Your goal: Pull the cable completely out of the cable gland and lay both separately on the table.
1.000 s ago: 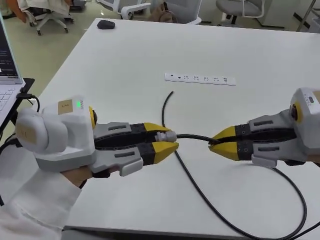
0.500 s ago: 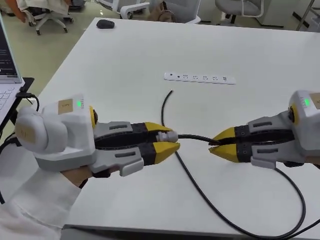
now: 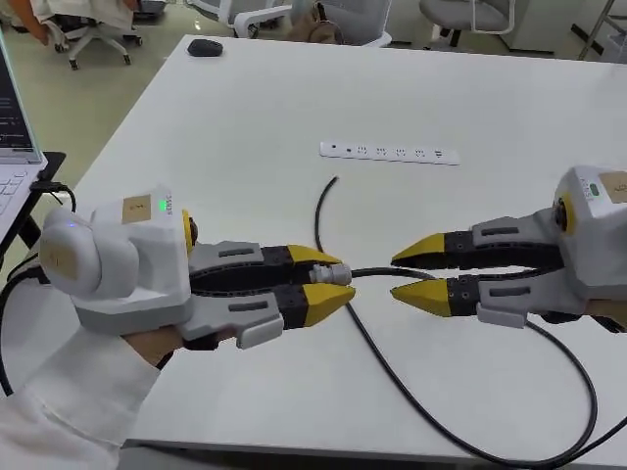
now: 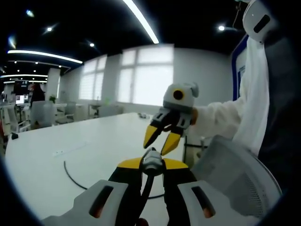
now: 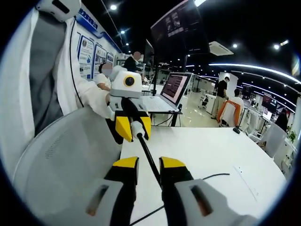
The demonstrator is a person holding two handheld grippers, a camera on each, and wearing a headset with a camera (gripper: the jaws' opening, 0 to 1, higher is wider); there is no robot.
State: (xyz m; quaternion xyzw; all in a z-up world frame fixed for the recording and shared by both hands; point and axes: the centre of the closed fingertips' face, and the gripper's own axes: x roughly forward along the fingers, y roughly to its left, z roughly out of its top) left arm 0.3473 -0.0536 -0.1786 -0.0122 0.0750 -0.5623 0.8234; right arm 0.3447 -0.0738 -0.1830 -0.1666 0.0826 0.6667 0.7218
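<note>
A small grey cable gland [image 3: 334,273] sits between the yellow tips of my left gripper [image 3: 331,277], which is shut on it. A black cable [image 3: 373,271] leaves the gland to the right and passes between the parted jaws of my right gripper [image 3: 409,274], which is open and just off the cable. Behind that gripper the cable loops round over the white table [image 3: 245,117] to a free end [image 3: 335,180]. In the left gripper view the gland [image 4: 152,158] is at my left gripper [image 4: 152,163]. In the right gripper view the cable [image 5: 147,157] runs between my right gripper [image 5: 148,163] jaws.
A white power strip [image 3: 389,153] lies across the middle of the table, with a dark mouse [image 3: 207,47] at the far left corner. A laptop [image 3: 12,147] stands off the left edge. Office chairs [image 3: 88,29] stand beyond. The table's front edge is close below the grippers.
My right gripper was shut on the cable and has now opened, letting it go. It also shifted slightly left toward the gland. My left gripper keeps its hold.
</note>
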